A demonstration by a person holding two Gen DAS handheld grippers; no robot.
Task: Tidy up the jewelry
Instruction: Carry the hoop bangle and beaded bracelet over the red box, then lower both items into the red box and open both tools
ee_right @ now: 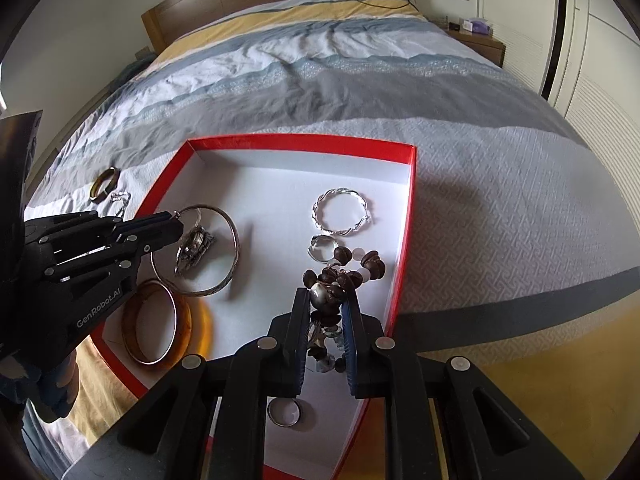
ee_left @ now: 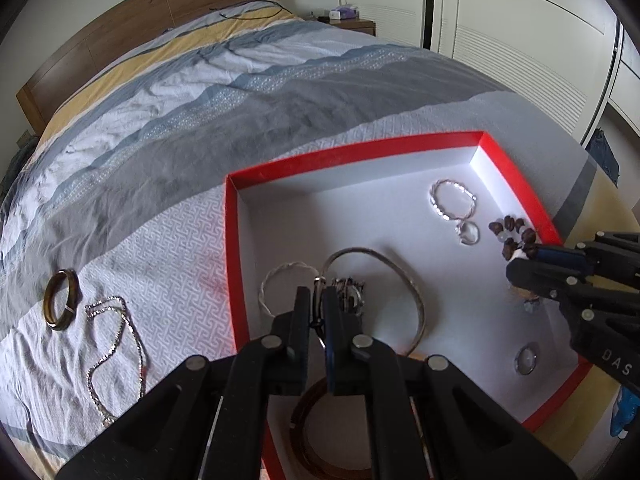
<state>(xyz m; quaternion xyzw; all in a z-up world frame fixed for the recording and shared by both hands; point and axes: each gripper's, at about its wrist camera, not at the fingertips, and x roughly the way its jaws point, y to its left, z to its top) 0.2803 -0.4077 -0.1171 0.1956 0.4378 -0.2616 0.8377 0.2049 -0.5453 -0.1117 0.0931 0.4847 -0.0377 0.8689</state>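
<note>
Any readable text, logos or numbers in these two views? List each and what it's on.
"GenRobot.AI": white lettering on the black body of the left gripper, read in the right wrist view.
"DAS": partial white letters on the body of the right gripper, cut off at the edge of the left wrist view.
Tissue box on the nightstand: any print is too small to read.
Red box and the jewelry: no text visible.
</note>
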